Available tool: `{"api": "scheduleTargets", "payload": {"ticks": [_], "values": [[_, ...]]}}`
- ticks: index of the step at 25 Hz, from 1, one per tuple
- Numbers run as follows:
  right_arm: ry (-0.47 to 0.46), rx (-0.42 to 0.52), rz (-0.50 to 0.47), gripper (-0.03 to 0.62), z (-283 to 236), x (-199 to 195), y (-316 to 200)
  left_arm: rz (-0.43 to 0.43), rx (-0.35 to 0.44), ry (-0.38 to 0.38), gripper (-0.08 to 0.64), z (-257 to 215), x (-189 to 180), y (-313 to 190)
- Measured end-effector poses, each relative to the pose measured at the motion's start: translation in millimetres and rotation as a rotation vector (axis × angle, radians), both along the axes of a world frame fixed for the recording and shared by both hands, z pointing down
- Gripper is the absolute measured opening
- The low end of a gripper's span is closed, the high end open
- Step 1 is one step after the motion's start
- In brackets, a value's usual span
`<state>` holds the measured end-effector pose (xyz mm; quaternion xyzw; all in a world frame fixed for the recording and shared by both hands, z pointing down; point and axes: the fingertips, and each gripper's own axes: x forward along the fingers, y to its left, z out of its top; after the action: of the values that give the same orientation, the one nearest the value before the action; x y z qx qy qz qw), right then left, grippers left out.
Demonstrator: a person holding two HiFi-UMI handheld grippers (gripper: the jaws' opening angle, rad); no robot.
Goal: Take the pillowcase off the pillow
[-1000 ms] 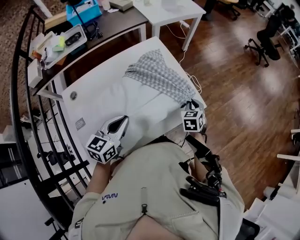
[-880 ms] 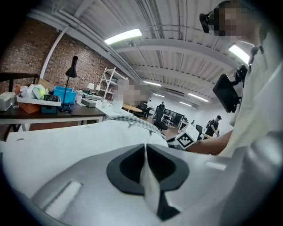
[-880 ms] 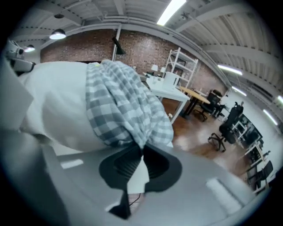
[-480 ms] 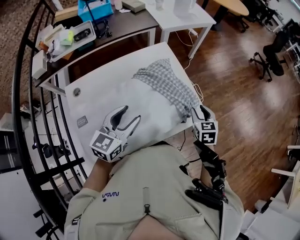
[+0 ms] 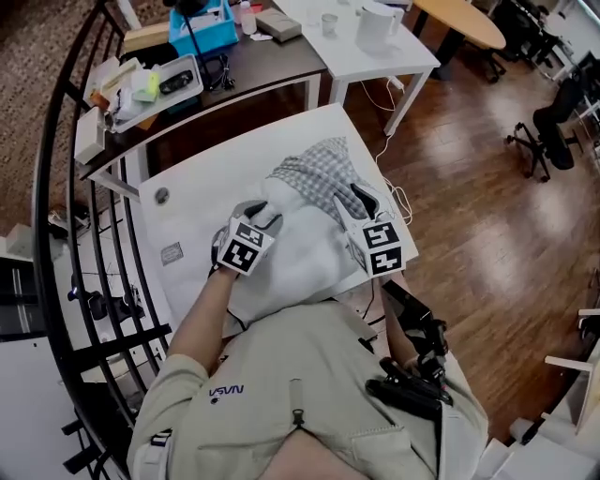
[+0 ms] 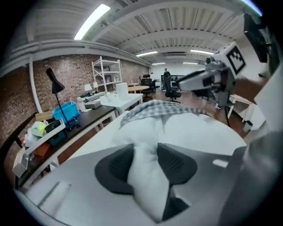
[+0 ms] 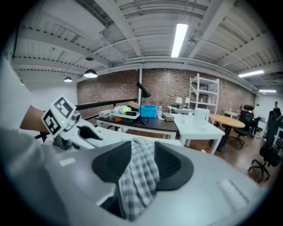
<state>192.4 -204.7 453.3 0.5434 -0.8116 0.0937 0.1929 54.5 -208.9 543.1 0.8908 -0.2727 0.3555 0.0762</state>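
A white pillow (image 5: 300,258) lies on the white table (image 5: 187,220), its far end still inside the grey checked pillowcase (image 5: 323,173). My left gripper (image 5: 265,210) presses onto the bare pillow just short of the pillowcase's edge. Its jaws have just been opening, and white pillow cloth (image 6: 143,176) bulges between the pads without being clamped. My right gripper (image 5: 354,195) sits on the right side of the pillowcase. It has opened within the last second, and a fold of checked cloth (image 7: 139,176) lies loosely between its pads.
A dark desk with a blue bin (image 5: 202,23) and a tray (image 5: 150,84) stands beyond the table. A white side table (image 5: 375,47) carries a jug. Black railing (image 5: 47,234) runs along the left; wooden floor and an office chair (image 5: 553,131) lie to the right.
Both grippers have left the pillow's near edge and moved up onto it. The left one opened on the way. The right one let go of the pillowcase corner and now straddles checked cloth.
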Motion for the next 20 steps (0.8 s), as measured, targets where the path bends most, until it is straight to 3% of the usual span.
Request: {"api": "scheduleTargets", "payload": {"ticks": [3,6,9,10,11,12,18,20], "values": [[0.016,-0.002,-0.036,0.164,-2,-11,-26,0.052,0.013,-0.018,0.049,12,12,35],[0.078,-0.048,-0.08,0.205,14,-25,-50,0.064,0.063,0.014,0.031,5,19,59],[0.281,-0.157,-0.155,0.224,55,-43,-62,0.039,0.079,0.092,0.028,-12,14,69],[0.348,-0.166,-0.161,0.2,63,-44,-65,0.027,0.084,0.115,0.026,-19,11,72],[0.389,-0.154,-0.148,0.114,63,-43,-69,0.018,0.092,0.135,0.026,-26,9,74],[0.402,-0.13,-0.119,0.068,57,-38,-74,0.014,0.104,0.152,0.026,-35,6,77],[0.255,-0.043,0.131,0.048,19,30,-114,-0.008,0.18,0.317,0.026,-91,-11,94],[0.243,-0.042,0.245,0.042,22,65,-122,-0.026,0.185,0.365,0.026,-104,-19,95]]}}
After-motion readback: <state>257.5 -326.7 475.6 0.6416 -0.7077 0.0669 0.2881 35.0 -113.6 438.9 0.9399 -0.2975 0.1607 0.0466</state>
